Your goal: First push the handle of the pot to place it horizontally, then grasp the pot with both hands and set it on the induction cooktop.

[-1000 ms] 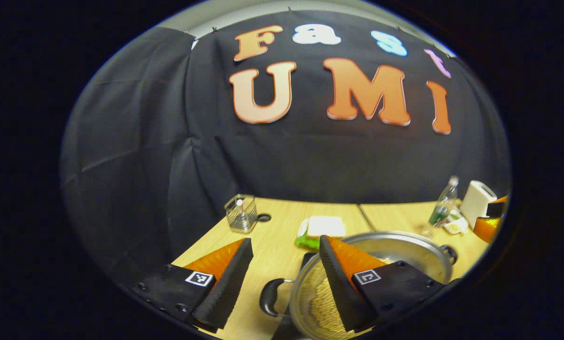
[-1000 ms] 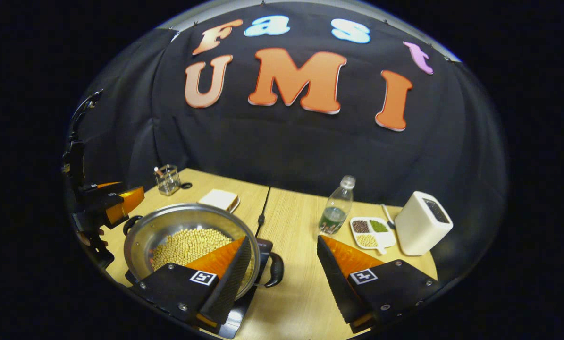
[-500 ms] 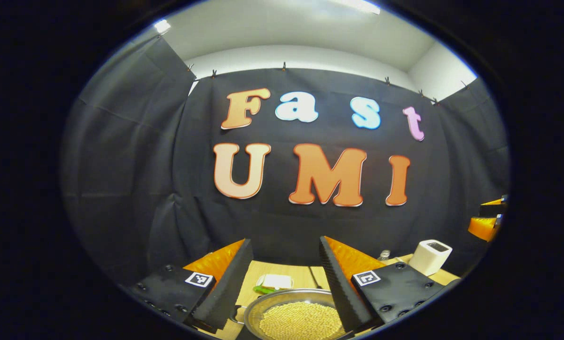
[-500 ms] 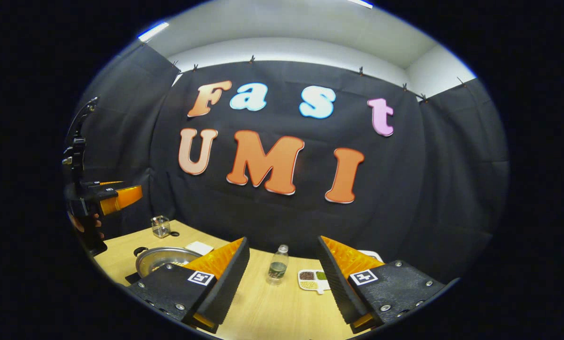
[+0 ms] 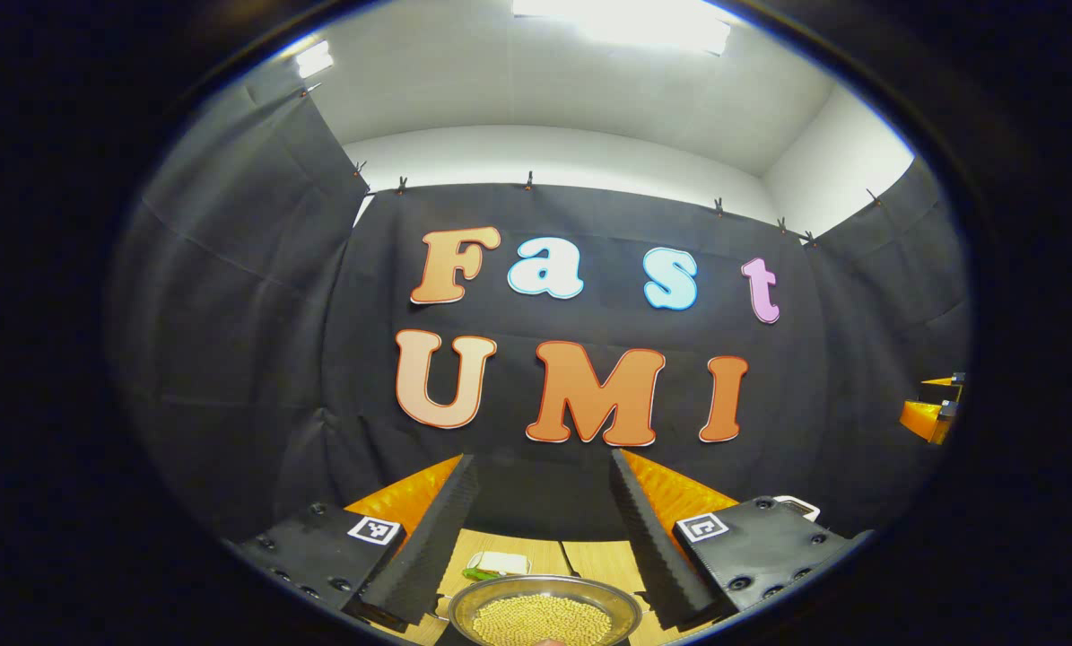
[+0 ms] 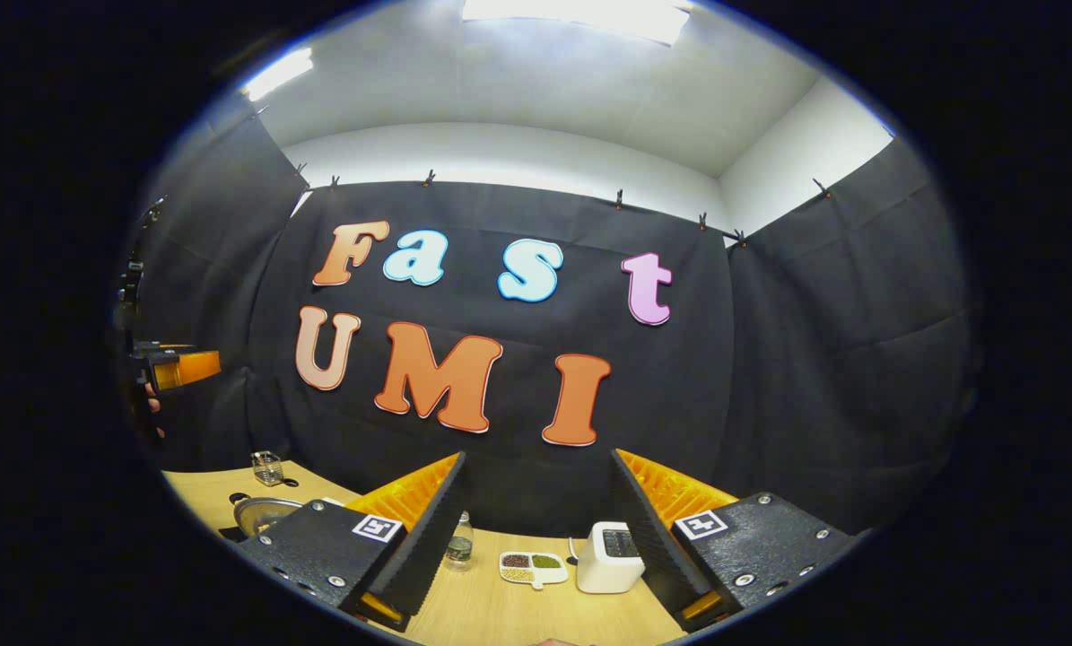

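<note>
- The pale wooden table (image 6: 518,615) lies low beneath me, with open air above it.
- The round steel pot of yellow beans (image 5: 541,612) sits centred below my left gripper (image 5: 540,525), untouched.
- My left gripper's jaws are spread, holding nothing.
- My right gripper (image 6: 536,520) is likewise parted above the white box-shaped appliance (image 6: 609,558) and the small divided dish (image 6: 532,566).

pot (image 5: 543,592): silver, tan beans | table (image 6: 500,610): pale wood | box (image 6: 609,558): white

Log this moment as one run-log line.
left hand-held gripper: open, raised | right hand-held gripper: open, raised | pot: holds beans, ungrasped, on table
</note>
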A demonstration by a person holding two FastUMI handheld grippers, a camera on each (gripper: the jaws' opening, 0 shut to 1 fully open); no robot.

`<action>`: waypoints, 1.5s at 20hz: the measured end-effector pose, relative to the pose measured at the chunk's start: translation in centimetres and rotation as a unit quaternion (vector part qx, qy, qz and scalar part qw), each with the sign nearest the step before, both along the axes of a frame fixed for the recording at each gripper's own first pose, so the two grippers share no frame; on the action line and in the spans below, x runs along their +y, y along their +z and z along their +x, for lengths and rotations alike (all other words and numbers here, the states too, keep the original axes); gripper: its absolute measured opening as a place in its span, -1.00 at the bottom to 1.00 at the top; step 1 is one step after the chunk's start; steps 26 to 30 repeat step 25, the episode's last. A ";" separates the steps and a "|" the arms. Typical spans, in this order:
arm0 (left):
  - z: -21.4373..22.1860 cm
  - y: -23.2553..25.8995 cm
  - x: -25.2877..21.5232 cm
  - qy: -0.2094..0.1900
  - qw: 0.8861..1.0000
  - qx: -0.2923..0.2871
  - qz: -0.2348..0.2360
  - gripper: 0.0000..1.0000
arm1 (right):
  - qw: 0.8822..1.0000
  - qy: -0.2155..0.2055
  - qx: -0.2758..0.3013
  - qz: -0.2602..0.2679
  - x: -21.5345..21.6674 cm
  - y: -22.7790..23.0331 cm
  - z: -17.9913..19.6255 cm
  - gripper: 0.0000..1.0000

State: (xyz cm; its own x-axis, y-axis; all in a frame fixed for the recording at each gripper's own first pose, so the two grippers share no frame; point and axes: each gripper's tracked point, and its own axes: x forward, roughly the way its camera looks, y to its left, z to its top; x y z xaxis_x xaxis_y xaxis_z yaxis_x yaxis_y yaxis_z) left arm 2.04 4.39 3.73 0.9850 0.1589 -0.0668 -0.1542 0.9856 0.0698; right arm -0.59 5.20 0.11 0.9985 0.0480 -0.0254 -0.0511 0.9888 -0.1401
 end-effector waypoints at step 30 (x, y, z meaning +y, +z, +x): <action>-2.9 7.1 -0.7 -0.001 0.998 -0.066 0.011 0.96 | 0.999 0.016 -0.045 -0.009 1.9 3.8 -3.3 0.90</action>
